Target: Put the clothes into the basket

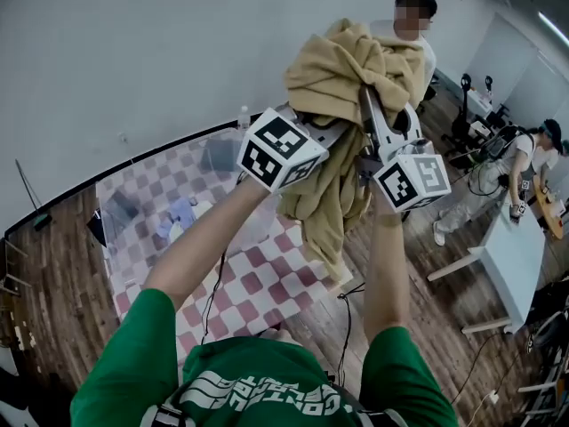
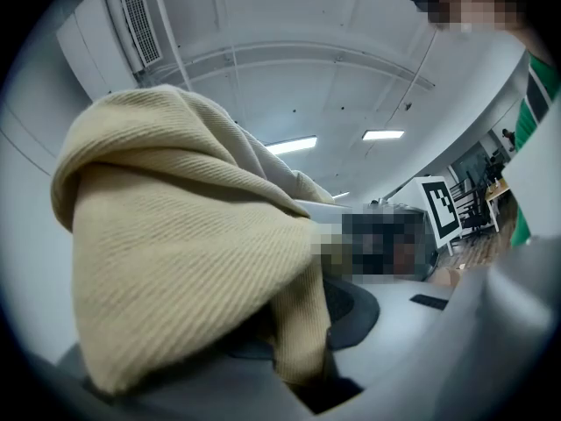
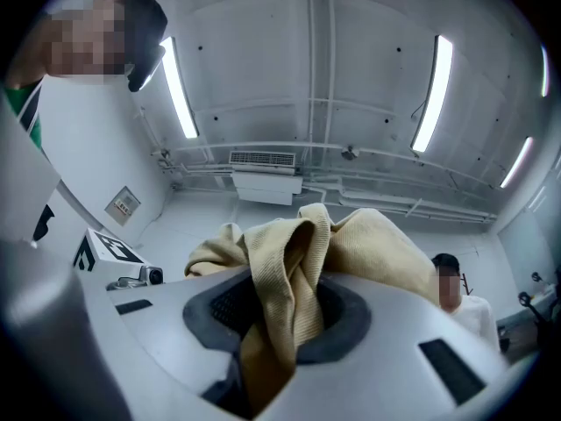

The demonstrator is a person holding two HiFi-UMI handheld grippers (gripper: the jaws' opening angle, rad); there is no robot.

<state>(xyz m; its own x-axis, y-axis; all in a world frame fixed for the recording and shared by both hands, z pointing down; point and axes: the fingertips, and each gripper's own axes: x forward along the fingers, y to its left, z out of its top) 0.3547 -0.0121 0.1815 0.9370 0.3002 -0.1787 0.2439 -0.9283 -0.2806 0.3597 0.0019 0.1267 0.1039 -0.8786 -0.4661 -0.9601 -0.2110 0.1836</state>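
Both grippers hold a beige knit garment [image 1: 342, 78] up high in front of me, and its lower part hangs down over the table's edge. My left gripper [image 1: 327, 123] is shut on the cloth from the left, its marker cube below it. Close beside it, my right gripper [image 1: 369, 105] is shut on the same bunch. In the left gripper view the garment [image 2: 184, 253] drapes over the jaws and hides most of the left gripper [image 2: 307, 349]. In the right gripper view a fold of the garment [image 3: 289, 288] is pinched in the right gripper [image 3: 280, 331]. I cannot make out a basket.
Below stands a table with a red and white checkered cloth [image 1: 267, 283], with a clear box [image 1: 120, 212], a bottle [image 1: 244, 116] and small blue things [image 1: 182, 212] on it. One person [image 1: 418, 34] stands behind the garment. Another [image 1: 533, 154] is by a white table [image 1: 511, 252] at the right.
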